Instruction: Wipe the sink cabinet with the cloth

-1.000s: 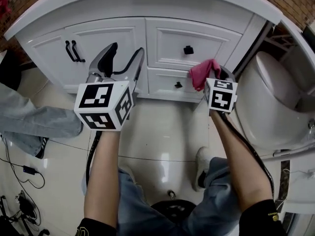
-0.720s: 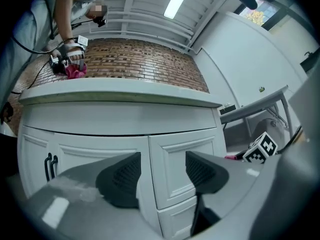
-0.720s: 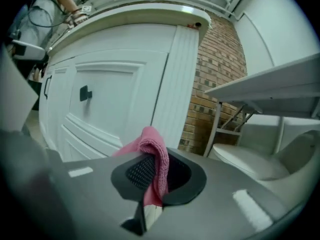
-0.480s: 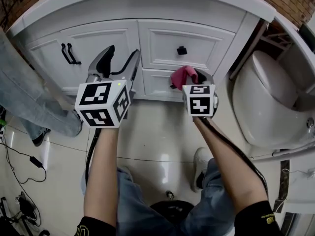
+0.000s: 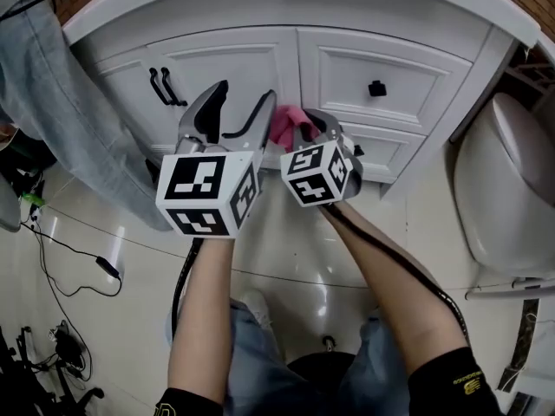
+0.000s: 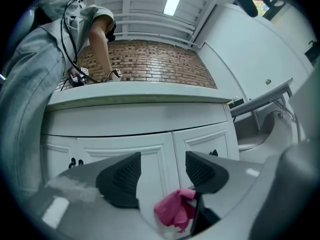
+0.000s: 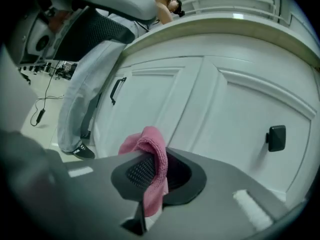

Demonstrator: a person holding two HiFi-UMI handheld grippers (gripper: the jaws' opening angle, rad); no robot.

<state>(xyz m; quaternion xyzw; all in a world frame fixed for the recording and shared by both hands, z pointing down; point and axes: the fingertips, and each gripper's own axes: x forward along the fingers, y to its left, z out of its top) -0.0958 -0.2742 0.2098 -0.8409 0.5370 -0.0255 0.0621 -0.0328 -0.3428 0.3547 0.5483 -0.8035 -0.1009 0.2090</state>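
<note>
The white sink cabinet (image 5: 260, 68) fills the top of the head view, with a door and drawers bearing black handles. My right gripper (image 5: 299, 126) is shut on the pink cloth (image 5: 283, 125), which it holds against the cabinet front where the door meets the drawers. In the right gripper view the cloth (image 7: 150, 159) hangs pinched between the jaws, close to the door panel (image 7: 150, 104). My left gripper (image 5: 236, 111) is open just to the left, its jaws apart and empty. The cloth (image 6: 175, 209) shows low in the left gripper view, under the open left gripper (image 6: 160, 174).
A person in grey clothes (image 5: 61, 85) stands at the left beside the cabinet. A white toilet (image 5: 512, 189) sits to the right. Cables (image 5: 78, 241) lie on the glossy tiled floor. Black door handles (image 5: 165, 89) and a drawer knob (image 5: 377, 87) stick out from the cabinet front.
My right gripper has carried the pink cloth leftward along the cabinet front, from the lower drawer to beside the left gripper. The person at the left has come closer.
</note>
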